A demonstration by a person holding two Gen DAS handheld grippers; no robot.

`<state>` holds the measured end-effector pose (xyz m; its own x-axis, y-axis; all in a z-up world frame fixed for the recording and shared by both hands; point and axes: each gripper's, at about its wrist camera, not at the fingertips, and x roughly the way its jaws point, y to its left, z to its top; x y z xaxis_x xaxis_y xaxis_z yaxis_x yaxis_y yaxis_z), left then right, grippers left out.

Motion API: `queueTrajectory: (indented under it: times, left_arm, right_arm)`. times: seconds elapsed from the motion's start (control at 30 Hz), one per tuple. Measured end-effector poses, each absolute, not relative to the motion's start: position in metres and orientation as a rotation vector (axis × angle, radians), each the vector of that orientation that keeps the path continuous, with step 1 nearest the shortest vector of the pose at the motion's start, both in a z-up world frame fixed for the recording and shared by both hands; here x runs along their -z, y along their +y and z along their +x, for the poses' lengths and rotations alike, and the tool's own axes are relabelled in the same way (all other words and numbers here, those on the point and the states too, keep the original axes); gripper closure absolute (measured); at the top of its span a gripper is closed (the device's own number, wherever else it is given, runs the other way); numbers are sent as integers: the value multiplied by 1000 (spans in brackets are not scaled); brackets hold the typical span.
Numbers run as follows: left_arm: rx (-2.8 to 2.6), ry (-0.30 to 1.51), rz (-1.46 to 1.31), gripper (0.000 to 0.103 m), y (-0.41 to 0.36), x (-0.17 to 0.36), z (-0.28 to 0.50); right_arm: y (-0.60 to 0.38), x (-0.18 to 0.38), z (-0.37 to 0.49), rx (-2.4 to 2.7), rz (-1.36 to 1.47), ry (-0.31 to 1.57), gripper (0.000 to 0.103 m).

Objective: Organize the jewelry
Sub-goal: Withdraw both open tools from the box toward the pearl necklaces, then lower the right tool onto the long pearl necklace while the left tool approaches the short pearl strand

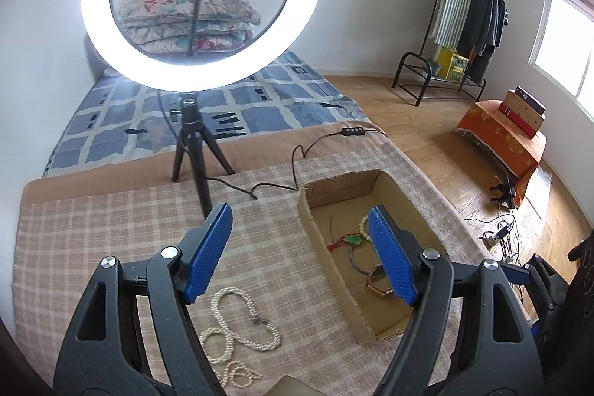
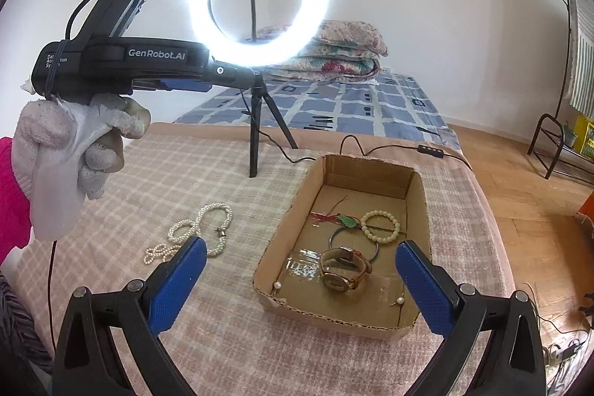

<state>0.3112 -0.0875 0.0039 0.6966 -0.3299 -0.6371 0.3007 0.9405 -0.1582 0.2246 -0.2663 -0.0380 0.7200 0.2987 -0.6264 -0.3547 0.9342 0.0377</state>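
Open brown cardboard box [image 2: 417, 206] ahead-right of both spread, empty blue-padded grippers, left gripper [image 1: 300, 251] and right gripper [image 2: 300, 284]; limp, light, slippery white pearl necklace [image 2: 193, 232] lies on checked cloth ahead-left of right gripper, probably best pinched across bunched strands near clasp.

Black tool [image 2: 300, 270] frames, blue ribbed pads [image 2: 178, 284] — white knit glove [image 2: 70, 143], pink sleeve [image 2: 13, 195].

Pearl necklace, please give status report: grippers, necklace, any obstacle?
Left gripper open, empty. Right gripper open, empty. Pearl necklace on the checked cloth, outside the cardboard box. Nothing in the way.
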Motion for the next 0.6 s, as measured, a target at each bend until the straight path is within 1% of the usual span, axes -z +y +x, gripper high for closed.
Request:
queueTrajectory:
  times: [0.07,0.2,0.23,0.33,0.43,0.53,0.6]
  left_arm:
    - [333,718,-49,25,-67,-4,305]
    - [296,727,-64,25,-29,2,292]
    - [289,733,-66,25,-19,5,288]
    - [278,753,-72,25,2,17,276]
    - [276,800,-82,25,19,36,265]
    - [292,844,-70,25,30,55,254]
    - [303,870,-56,25,33,66,248]
  right_arm:
    - [-260,37,225,-373,-83,677,1]
    - [-251,37,231,-376,-78,680,5]
    - [-250,37,234,-378,-66,687,7]
    - [-247,39,243,-382,-21,714,7]
    - [-243,43,254,-401,33,766,22]
    - [-235,50,263,-420,89,808,24]
    - [-225,56,269,-451,109,847,30]
